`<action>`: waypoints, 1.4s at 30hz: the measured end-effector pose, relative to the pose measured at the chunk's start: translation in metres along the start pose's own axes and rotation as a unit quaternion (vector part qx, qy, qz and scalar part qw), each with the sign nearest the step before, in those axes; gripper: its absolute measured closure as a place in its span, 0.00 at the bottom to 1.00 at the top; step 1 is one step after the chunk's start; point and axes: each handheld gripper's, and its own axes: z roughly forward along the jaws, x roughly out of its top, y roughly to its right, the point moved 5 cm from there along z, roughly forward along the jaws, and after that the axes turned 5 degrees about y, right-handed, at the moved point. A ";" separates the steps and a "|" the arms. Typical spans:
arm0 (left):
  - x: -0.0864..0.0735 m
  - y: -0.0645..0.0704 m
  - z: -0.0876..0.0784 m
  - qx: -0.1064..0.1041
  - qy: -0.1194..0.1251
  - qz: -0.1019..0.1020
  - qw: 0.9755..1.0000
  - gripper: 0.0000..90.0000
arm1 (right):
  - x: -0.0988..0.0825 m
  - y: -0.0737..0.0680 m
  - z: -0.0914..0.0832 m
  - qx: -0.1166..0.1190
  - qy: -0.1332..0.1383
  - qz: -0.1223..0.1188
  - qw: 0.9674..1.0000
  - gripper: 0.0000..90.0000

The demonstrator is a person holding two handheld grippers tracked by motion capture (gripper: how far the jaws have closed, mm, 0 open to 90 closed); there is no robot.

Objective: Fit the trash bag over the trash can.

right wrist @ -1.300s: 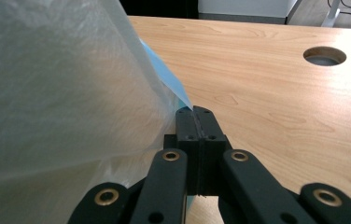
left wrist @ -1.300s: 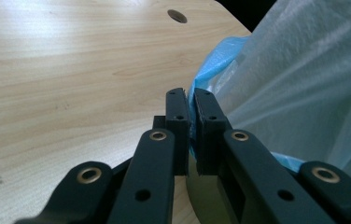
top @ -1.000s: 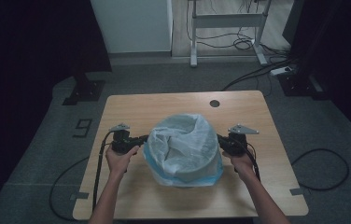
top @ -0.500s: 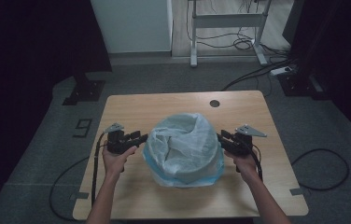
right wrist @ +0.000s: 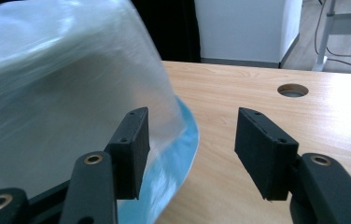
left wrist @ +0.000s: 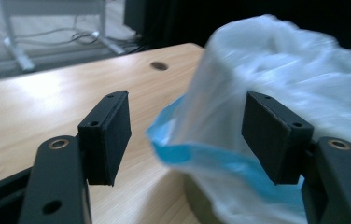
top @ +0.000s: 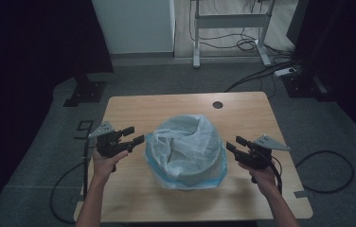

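Note:
A small bin lined with a translucent white bag (top: 185, 151) with a blue hem stands in the middle of the wooden table (top: 133, 198). My left gripper (top: 134, 135) hovers just left of the bag, apart from it. Its jaws have just been opening. In the left gripper view (left wrist: 190, 135) the blue hem (left wrist: 201, 156) lies beyond the spread pads, untouched. My right gripper (top: 235, 144) hangs just right of the bag, and its jaws have also just been opening. In the right gripper view (right wrist: 197, 149) the bag (right wrist: 61, 93) bulges at the left, and no pad presses on it.
A round cable hole (top: 218, 104) sits near the table's far edge. Cables trail from both grippers over the table's sides to the floor. Beyond the table stand a white cabinet (top: 133, 26) and a desk frame (top: 230, 21) with loose wires.
Both grippers were shut at the bag's sides. They have opened, let go of it and drawn outward. The left one has also risen. The bag stays put.

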 end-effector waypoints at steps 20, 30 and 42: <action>0.042 0.043 0.030 -0.091 -0.052 0.077 0.992 0.46 | -0.049 0.000 -0.050 0.019 -0.018 0.001 1.000 0.47; 0.049 0.045 0.048 -0.115 -0.088 0.085 0.986 0.47 | -0.052 0.001 -0.049 0.015 -0.021 0.008 1.000 0.47; 0.048 0.061 0.080 -0.134 -0.199 0.130 0.962 0.53 | -0.055 0.002 -0.051 0.014 -0.022 0.015 1.000 0.48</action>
